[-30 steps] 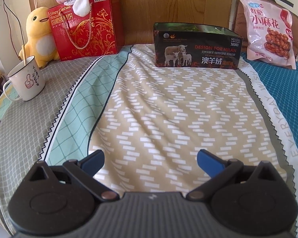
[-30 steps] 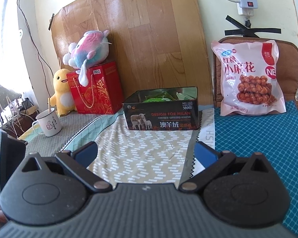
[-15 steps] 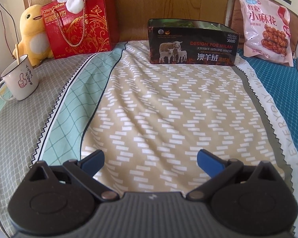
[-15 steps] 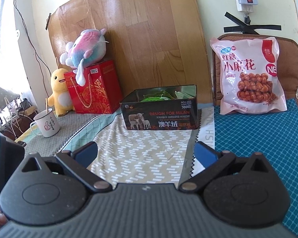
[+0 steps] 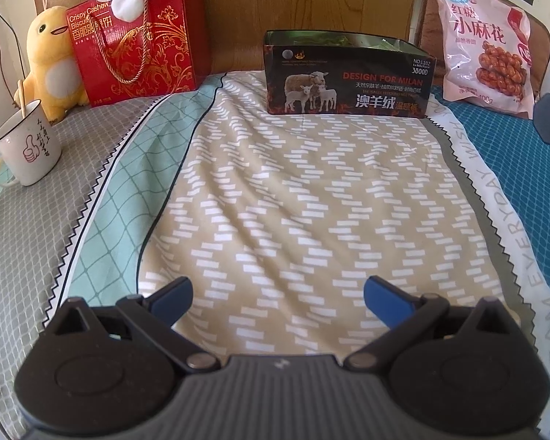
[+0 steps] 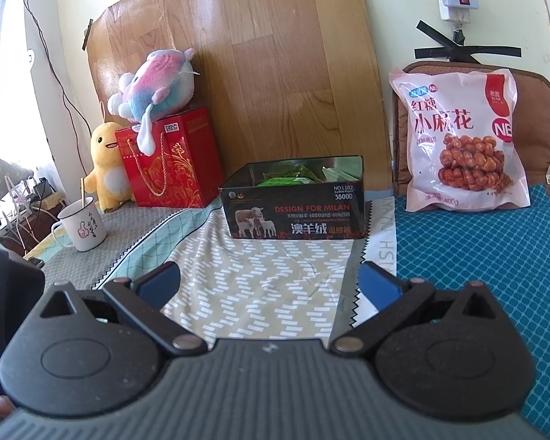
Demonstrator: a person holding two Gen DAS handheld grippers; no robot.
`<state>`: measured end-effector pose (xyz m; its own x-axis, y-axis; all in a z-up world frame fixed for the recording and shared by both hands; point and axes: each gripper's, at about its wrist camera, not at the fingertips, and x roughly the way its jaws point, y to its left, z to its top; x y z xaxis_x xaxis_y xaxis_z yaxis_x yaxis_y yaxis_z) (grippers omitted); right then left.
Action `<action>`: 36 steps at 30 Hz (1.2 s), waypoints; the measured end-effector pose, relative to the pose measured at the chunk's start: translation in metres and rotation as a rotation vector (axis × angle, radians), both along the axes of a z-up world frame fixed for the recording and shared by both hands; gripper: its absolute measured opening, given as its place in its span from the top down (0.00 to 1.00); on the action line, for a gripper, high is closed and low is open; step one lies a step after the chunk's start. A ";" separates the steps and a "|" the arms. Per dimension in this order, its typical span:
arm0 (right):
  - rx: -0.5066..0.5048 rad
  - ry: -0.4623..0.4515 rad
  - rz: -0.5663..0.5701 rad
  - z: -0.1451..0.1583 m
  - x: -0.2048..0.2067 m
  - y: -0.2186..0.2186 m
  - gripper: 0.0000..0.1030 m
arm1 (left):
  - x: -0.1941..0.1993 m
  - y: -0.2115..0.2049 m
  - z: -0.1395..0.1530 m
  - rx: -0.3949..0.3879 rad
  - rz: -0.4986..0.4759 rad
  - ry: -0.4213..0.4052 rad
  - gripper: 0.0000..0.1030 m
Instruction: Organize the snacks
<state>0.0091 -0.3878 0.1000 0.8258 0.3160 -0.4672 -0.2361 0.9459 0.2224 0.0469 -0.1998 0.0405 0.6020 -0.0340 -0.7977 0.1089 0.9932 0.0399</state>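
A dark open box printed with sheep (image 5: 348, 84) (image 6: 293, 216) stands at the back of the patterned cloth, with green snack packets (image 6: 282, 179) inside. A pink bag of twisted snacks (image 5: 487, 40) (image 6: 462, 139) leans upright at the back right. A red cashew biscuit gift box (image 5: 135, 40) (image 6: 168, 161) stands at the back left. My left gripper (image 5: 278, 295) is open and empty, low over the near cloth. My right gripper (image 6: 269, 282) is open and empty, well short of the sheep box.
A white mug with a stick in it (image 5: 25, 146) (image 6: 82, 225) stands at the left. A yellow duck plush (image 5: 51, 62) (image 6: 108, 165) sits beside the red box, and a pastel plush (image 6: 157, 84) lies on top of it. A wooden board (image 6: 245, 66) leans behind.
Both grippers have drawn back a little from the sheep box and tilted slightly. Both stay open and empty.
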 end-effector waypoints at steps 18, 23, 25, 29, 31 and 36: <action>-0.003 0.000 0.001 -0.002 0.003 0.003 0.00 | 0.004 0.000 -0.001 0.000 -0.008 0.003 0.00; -0.002 0.001 -0.002 -0.002 0.003 0.002 0.00 | 0.004 -0.001 -0.002 0.001 -0.010 0.008 0.00; -0.002 0.002 -0.004 -0.002 0.003 0.002 0.00 | 0.004 -0.002 -0.003 0.000 -0.010 0.010 0.00; -0.002 0.001 -0.002 -0.002 0.003 0.001 0.00 | 0.003 -0.002 -0.003 0.003 -0.013 0.010 0.00; -0.002 0.002 -0.001 -0.002 0.003 0.001 0.00 | 0.003 -0.002 -0.003 0.002 -0.014 0.011 0.00; -0.001 0.003 -0.002 -0.003 0.003 -0.001 0.00 | 0.003 -0.002 -0.002 0.004 -0.016 0.008 0.00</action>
